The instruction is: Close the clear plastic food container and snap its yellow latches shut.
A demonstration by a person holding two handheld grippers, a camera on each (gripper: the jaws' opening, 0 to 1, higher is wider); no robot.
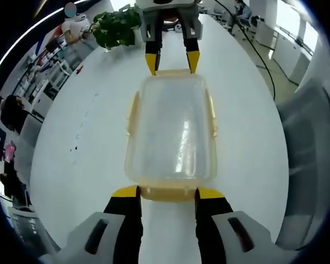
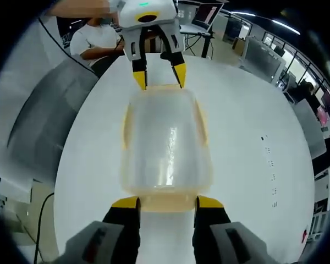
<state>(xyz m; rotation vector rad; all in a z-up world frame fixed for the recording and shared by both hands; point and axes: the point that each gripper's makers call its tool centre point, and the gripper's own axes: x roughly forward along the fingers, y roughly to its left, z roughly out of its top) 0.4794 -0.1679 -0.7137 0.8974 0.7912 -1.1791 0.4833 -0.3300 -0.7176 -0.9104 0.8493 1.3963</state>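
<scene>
A clear plastic container [image 1: 173,129] [image 2: 166,140] stands on the white table [image 1: 88,143] [image 2: 253,165] with its lid resting on top. Yellow latches [image 1: 133,113] run along its long sides, and one yellow latch [image 1: 168,193] [image 2: 166,204] sits at each short end. My left gripper [image 1: 168,198] is open, its yellow tips flanking the end latch nearest it. At the opposite end my right gripper [image 2: 168,208] is also open, likewise flanking its latch. Each gripper appears in the other's view, the right gripper [image 1: 172,62] and the left gripper [image 2: 159,78], jaws spread at the far end latch.
A potted plant [image 1: 118,25] stands at the table's far side in the left gripper view. Grey chairs [image 1: 311,165] [image 2: 44,121] sit beside the table. A seated person [image 2: 96,38] is beyond the table edge. A black cable [image 1: 258,49] lies across the table.
</scene>
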